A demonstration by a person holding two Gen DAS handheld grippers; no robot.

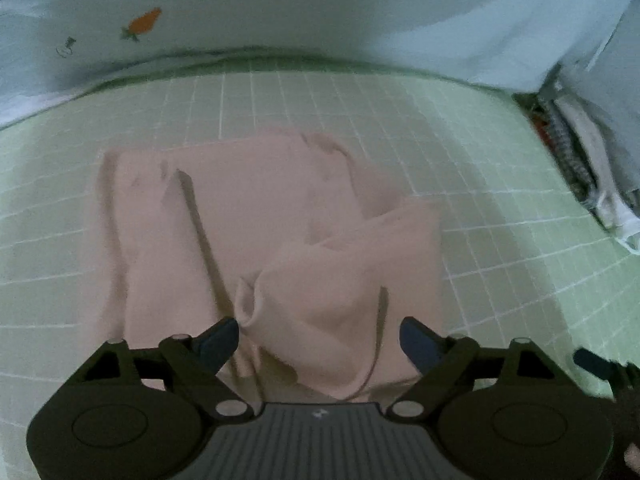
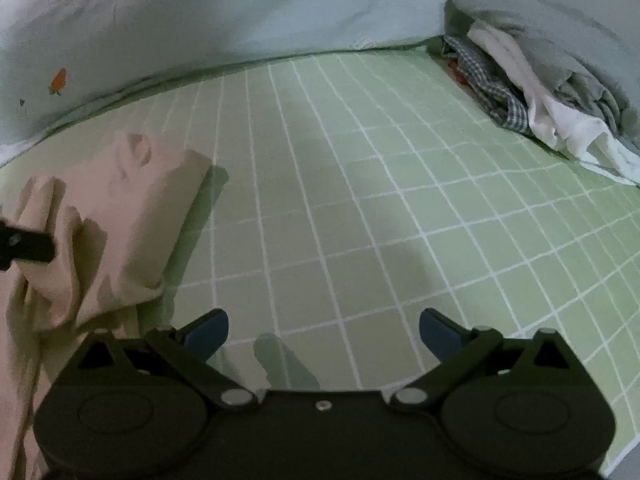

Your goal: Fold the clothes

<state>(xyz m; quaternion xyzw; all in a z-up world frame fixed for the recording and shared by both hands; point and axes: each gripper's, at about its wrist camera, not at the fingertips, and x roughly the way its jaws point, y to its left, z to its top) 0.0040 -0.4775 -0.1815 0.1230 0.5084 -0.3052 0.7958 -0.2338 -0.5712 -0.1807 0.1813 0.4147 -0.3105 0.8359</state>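
Note:
A pale pink garment [image 1: 256, 224] lies partly folded and rumpled on the green checked sheet [image 1: 500, 240], with one flap turned over on its right side. My left gripper [image 1: 320, 340] is open and hovers just above the garment's near edge, holding nothing. In the right wrist view the same garment [image 2: 120, 216] lies at the left. My right gripper [image 2: 324, 332] is open and empty over the bare sheet [image 2: 360, 200], to the right of the garment. A finger of the left gripper [image 2: 28, 246] shows at the left edge of that view.
A pile of other clothes [image 2: 540, 92], grey, white and checked, lies at the far right against the wall; it also shows in the left wrist view [image 1: 592, 168]. A pale cloth with a carrot print [image 1: 144, 24] hangs along the back.

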